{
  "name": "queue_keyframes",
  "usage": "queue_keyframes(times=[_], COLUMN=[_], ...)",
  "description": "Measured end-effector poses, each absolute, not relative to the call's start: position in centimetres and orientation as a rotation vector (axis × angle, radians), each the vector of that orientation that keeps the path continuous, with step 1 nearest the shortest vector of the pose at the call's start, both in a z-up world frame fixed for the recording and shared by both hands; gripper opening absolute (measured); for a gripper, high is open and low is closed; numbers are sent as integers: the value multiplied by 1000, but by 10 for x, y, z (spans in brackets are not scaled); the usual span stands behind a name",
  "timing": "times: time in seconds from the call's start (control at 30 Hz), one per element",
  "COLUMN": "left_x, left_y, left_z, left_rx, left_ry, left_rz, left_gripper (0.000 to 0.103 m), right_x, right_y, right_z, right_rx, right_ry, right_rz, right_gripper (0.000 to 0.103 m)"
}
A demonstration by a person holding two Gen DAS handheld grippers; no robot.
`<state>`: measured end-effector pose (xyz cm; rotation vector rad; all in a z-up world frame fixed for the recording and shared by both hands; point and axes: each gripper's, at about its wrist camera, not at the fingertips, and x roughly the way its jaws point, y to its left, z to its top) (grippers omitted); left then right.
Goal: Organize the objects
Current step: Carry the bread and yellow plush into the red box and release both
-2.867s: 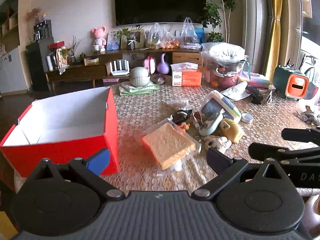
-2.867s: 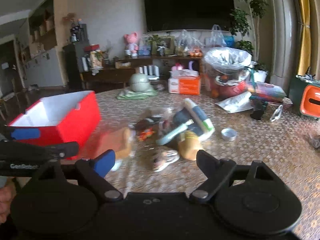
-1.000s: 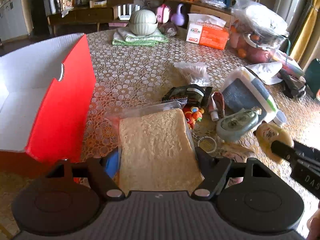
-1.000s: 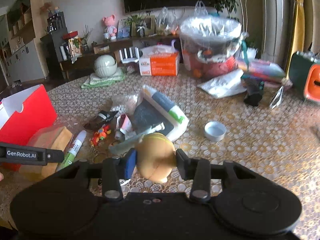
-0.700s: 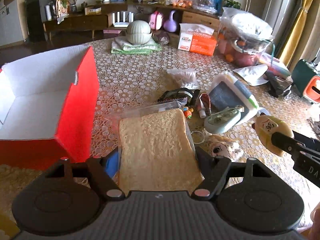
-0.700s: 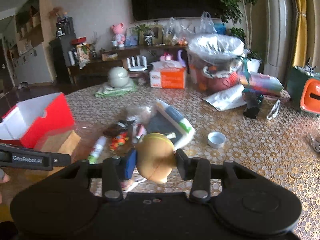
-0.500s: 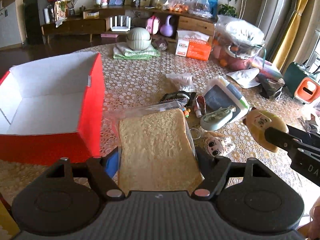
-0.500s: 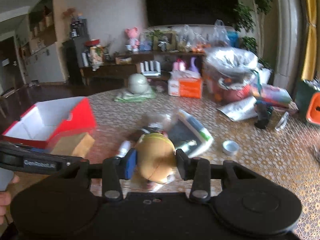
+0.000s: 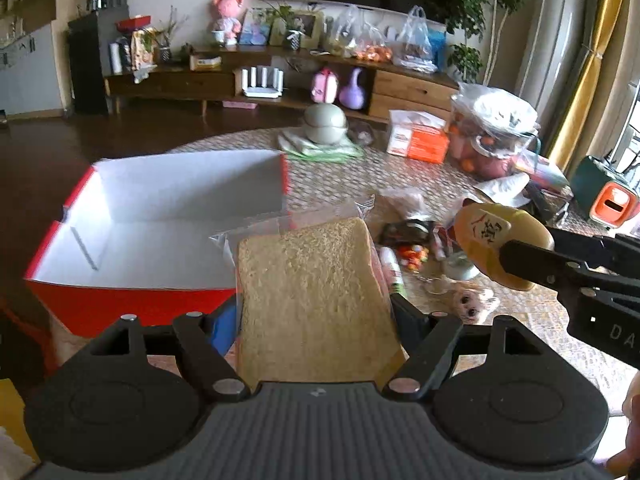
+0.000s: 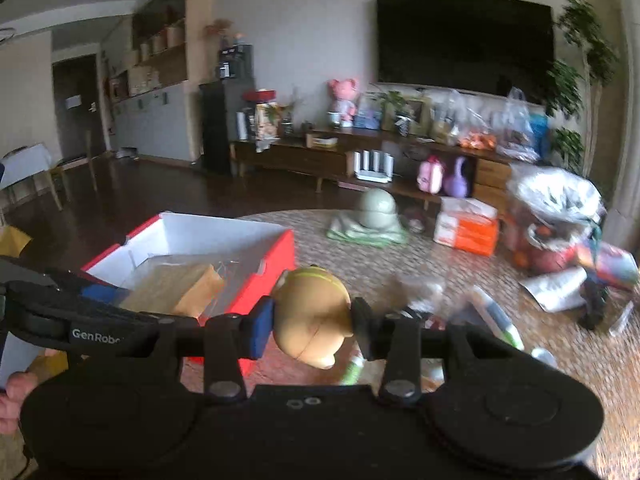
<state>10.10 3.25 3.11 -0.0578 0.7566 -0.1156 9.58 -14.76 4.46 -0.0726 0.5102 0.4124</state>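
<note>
Grippers tilted down: left gripper (image 9: 314, 312) pinching bagged bread slice (image 9: 316, 296) beside red box (image 9: 132, 300); right gripper (image 10: 314, 320) clamps tan toy (image 10: 312, 312).

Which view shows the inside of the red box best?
The left wrist view: it looks down into the red box, showing its bare white floor and walls. The right wrist view sees it lower, blurred, partly behind the bagged bread slice and left gripper.

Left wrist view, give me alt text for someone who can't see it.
The left hand-held gripper holds a bagged slice of bread beside an open red box. At right, the right hand-held gripper clamps a tan round toy above a cluttered table.
</note>
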Motion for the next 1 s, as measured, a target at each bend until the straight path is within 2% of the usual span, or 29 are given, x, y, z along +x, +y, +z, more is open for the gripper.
queue_keyframes(times=[0.53,1.0], left_x=[129,217], left_y=[128,174], left_z=[38,17], left_rx=[13,109], left_ry=[766,853], left_rz=[-5,74], left_gripper=[77,77], right_x=[148,202], right_y=[-44,12], right_z=[42,8], right_rx=[-184,-286], right_ry=[546,641], right_rz=[545,603], right_gripper=[42,42])
